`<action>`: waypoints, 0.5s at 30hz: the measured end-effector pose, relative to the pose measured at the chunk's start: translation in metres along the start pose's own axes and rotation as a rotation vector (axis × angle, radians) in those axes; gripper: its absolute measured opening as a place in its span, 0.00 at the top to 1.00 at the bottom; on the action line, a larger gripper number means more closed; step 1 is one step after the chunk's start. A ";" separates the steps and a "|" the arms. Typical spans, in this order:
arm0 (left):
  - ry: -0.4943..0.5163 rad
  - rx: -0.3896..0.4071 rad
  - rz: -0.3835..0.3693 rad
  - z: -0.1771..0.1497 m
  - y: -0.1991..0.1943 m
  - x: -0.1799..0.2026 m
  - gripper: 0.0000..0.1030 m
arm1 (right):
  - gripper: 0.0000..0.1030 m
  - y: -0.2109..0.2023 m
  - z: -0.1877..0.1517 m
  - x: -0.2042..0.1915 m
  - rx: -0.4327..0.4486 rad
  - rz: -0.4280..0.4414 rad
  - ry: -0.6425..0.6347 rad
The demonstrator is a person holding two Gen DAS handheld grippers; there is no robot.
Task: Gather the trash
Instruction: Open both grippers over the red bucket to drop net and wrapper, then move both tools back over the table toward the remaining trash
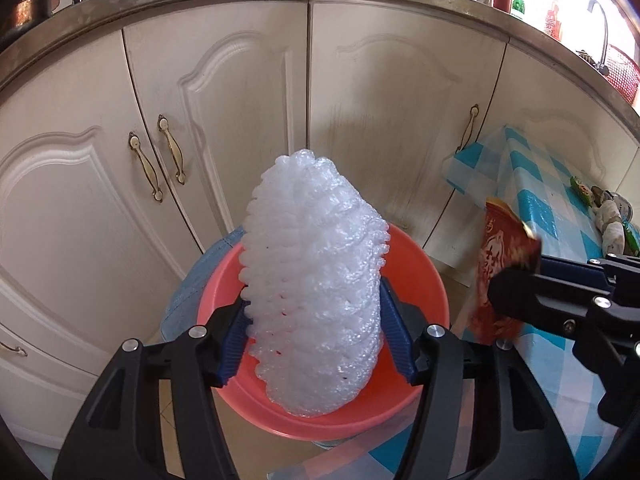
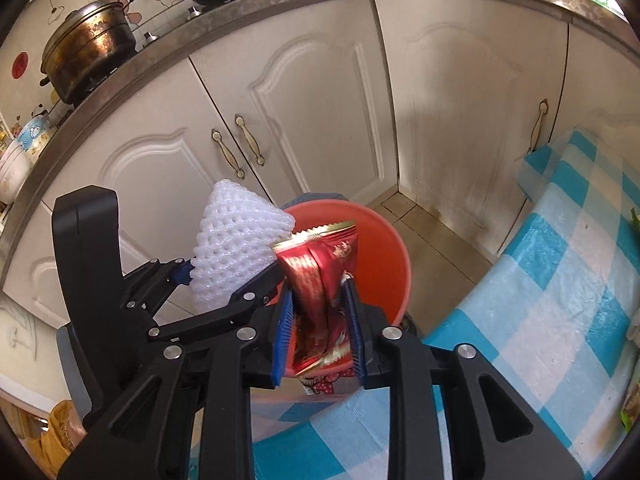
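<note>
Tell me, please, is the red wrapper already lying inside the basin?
No, the red wrapper sits between the right gripper fingers above the basin.

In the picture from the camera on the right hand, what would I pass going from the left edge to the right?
Metal pot on the counter → white foam net held by the other tool → red snack wrapper between this tool's blue fingers, over the red basin → blue-and-white checked tablecloth.

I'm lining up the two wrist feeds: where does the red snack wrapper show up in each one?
Left wrist: red snack wrapper at the right edge, in the right hand-held gripper.
Right wrist: red snack wrapper at centre, between the blue pads.
Shared landmark: the red basin beneath both.
</note>
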State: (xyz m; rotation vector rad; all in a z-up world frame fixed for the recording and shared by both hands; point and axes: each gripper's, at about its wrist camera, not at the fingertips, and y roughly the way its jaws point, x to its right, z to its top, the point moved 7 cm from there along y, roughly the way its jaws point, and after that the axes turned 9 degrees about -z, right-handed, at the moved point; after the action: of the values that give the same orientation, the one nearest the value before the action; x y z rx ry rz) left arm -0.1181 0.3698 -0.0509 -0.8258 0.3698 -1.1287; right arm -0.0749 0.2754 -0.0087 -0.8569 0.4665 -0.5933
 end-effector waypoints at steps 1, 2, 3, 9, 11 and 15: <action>0.001 -0.009 0.004 -0.001 0.002 -0.001 0.35 | 0.72 0.003 -0.001 -0.001 -0.010 0.011 0.005; 0.001 -0.014 0.010 -0.002 0.004 -0.001 0.32 | 0.63 0.005 -0.002 0.001 -0.015 0.019 0.014; 0.003 -0.013 0.015 -0.003 0.004 -0.001 0.27 | 0.58 0.005 -0.003 0.003 -0.015 0.019 0.029; 0.025 -0.003 0.037 0.000 0.001 0.005 0.16 | 0.25 -0.013 -0.005 0.025 0.027 0.011 0.126; 0.039 -0.001 0.042 0.002 -0.001 0.010 0.14 | 0.17 -0.023 -0.005 0.037 0.042 0.015 0.176; 0.072 0.019 0.045 0.008 -0.008 0.026 0.12 | 0.12 -0.044 -0.011 0.069 0.051 -0.015 0.269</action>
State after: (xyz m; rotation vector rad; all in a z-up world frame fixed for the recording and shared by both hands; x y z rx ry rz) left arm -0.1078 0.3484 -0.0359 -0.7586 0.4349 -1.1208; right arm -0.0426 0.2018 0.0108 -0.7349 0.6863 -0.7361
